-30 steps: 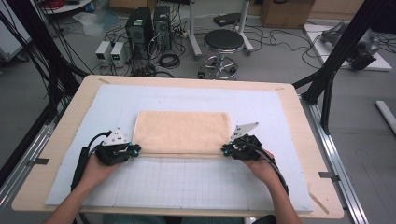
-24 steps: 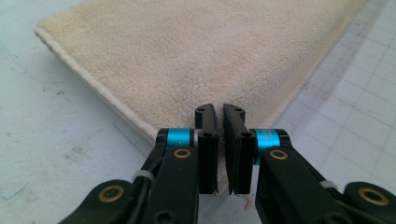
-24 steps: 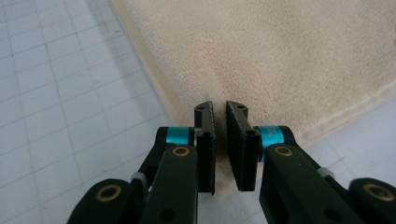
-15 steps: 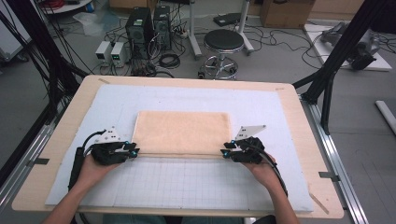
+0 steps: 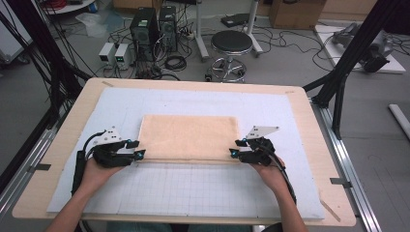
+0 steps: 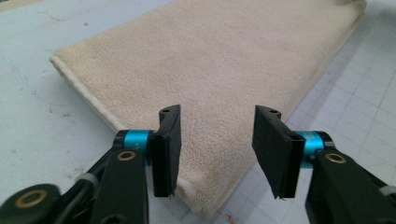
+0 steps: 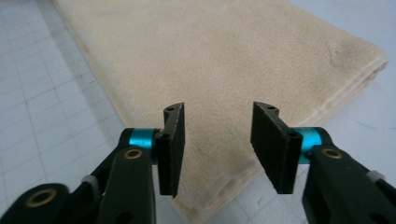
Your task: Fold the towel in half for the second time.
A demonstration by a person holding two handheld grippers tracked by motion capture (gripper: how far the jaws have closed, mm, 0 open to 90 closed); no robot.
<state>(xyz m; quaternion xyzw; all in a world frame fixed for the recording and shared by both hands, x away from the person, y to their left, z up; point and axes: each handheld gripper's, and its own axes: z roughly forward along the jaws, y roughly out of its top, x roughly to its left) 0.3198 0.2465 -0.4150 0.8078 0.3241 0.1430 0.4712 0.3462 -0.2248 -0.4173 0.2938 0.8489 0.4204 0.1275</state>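
- You have one folded beige towel (image 5: 189, 137) in front of you, and it lies flat on the pale gridded mat (image 5: 193, 193) that covers the one wooden desk (image 5: 309, 121).
- The towel sits at about the middle of the mat, with its long near edge running from one of your hands to the other.
- You hold two claws, one in each hand, and each has two black jaws on blue collars.
- Your left claw (image 5: 138, 149) sits at the towel's near left corner. Its jaws have just been opening and now stand apart, released, with the corner of the towel (image 6: 219, 84) lying under the gap and no pad pressing on it.
- Your right claw (image 5: 236, 148) sits at the towel's near right corner. Its jaws have also just been opening and stand apart, released, above the corner of the towel (image 7: 224, 70) without pinching it.
- In the right gripper view you can see the towel's stacked layers along one side edge.
- Your two hands rest low over the mat, well apart, with the towel's whole width between them.
- Behind the desk you have one round stool (image 5: 232, 42) and two dark computer towers (image 5: 154, 24) on the floor.
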